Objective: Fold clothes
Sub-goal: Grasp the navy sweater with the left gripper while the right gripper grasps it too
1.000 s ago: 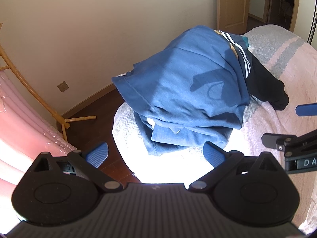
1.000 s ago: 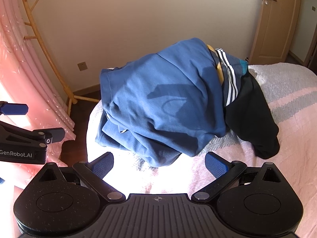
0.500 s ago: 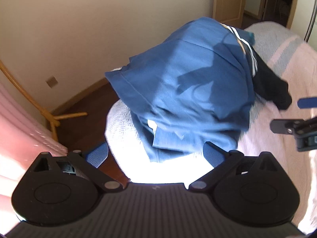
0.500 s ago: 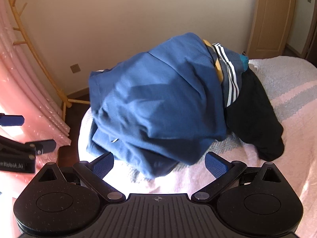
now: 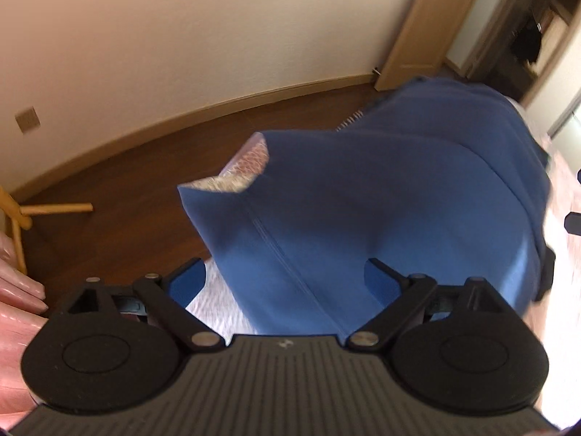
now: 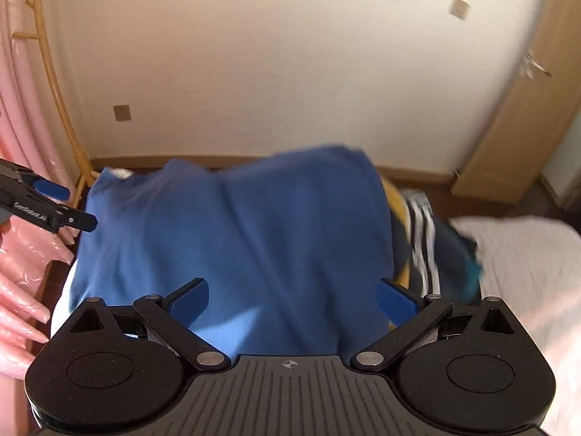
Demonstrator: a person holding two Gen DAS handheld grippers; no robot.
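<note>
Now the left claw (image 5: 287, 278) is held wide open, and the right claw (image 6: 292, 299) is spread wide too; nothing is gripped by either. A blue garment (image 6: 254, 239) is draped over a heap of clothes on the bed (image 6: 526, 254), close before both claws. Striped dark clothes (image 6: 425, 239) are seen at its right. Pink curtains (image 6: 21, 254) are seen at the left.

Blue garment (image 6: 254, 247) heaped atop striped and dark clothes (image 6: 425, 239) on bed.
</note>
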